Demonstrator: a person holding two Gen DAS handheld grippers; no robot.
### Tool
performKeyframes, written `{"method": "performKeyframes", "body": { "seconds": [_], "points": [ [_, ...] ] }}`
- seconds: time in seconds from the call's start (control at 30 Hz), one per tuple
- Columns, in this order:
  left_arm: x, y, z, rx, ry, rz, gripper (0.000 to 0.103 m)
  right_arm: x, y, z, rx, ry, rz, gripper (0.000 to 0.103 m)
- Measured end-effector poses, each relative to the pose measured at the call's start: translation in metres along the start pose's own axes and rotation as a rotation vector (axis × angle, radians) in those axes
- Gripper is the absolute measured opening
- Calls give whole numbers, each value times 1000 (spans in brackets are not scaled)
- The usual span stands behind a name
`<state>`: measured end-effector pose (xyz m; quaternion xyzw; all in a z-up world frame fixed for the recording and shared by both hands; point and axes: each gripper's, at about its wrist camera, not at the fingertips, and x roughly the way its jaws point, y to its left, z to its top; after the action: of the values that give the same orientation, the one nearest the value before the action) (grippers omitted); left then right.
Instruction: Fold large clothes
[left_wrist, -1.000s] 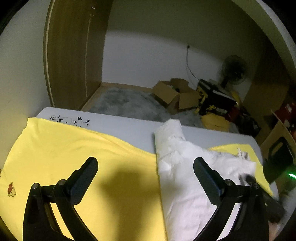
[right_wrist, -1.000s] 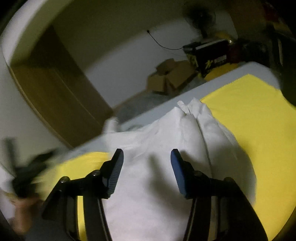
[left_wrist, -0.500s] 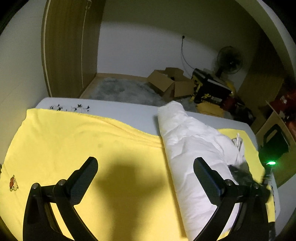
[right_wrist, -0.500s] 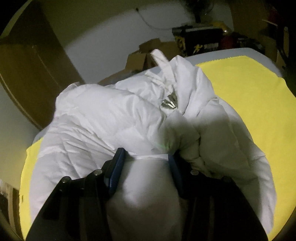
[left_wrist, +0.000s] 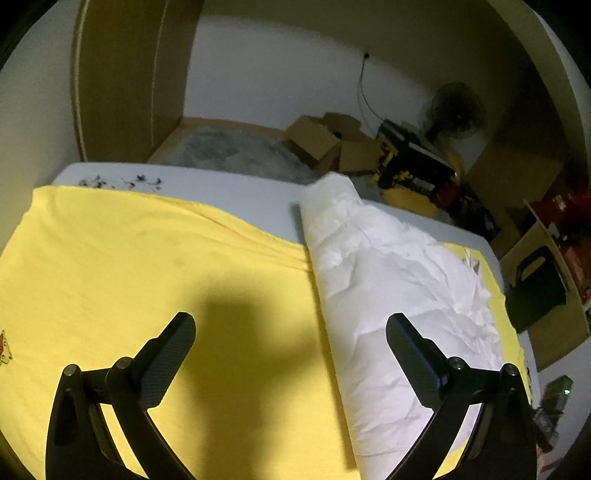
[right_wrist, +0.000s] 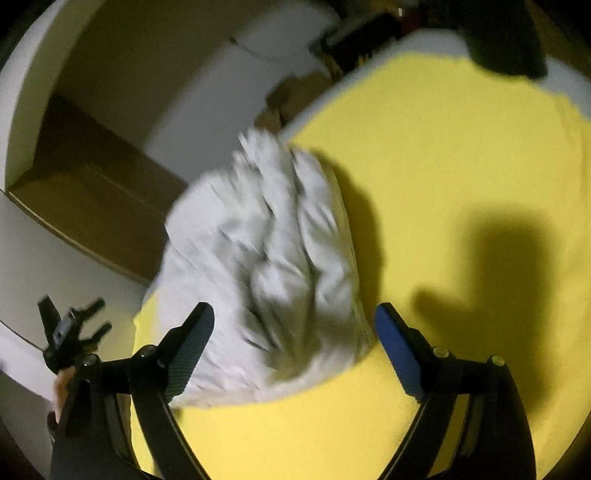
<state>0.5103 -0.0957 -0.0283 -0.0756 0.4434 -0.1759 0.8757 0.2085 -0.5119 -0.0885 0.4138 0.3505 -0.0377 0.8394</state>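
Observation:
A white quilted jacket lies folded into a long bundle on a yellow sheet over a white table. In the right wrist view the jacket is motion-blurred. My left gripper is open and empty, above the sheet with its right finger over the jacket's left edge. My right gripper is open and empty, held above the near end of the jacket. The left gripper also shows in the right wrist view, at the far left.
The table's white far edge is bare. Beyond it lie a grey rug, cardboard boxes, a fan and a wooden wardrobe. An open box stands at the table's right.
My right gripper was shut on the jacket half a second ago; now it has let go, opened wide and lifted back. The jacket has settled onto the sheet. The left gripper barely moved.

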Motion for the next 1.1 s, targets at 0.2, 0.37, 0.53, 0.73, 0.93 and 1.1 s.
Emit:
{"method": "performKeyframes", "body": {
  "seconds": [0.2, 0.37, 0.53, 0.73, 0.93, 1.1],
  "points": [
    [21, -1, -4, -16, 49, -60, 103, 36, -4, -2, -7, 5, 35, 99],
    [48, 2, 0, -83, 92, -131, 103, 59, -13, 1, -61, -5, 46, 103],
    [87, 4, 10, -153, 142, -162, 103, 60, -22, -3, -84, -20, 113, 75],
    [149, 2, 21, -241, 244, -364, 103, 60, -27, -12, -114, -27, 128, 72],
    [205, -6, 28, -313, 271, -525, 103, 68, -12, -9, -125, -22, 117, 76],
    [238, -4, 33, -363, 274, -553, 103, 73, -4, -7, -134, -17, 107, 80]
  ]
}}
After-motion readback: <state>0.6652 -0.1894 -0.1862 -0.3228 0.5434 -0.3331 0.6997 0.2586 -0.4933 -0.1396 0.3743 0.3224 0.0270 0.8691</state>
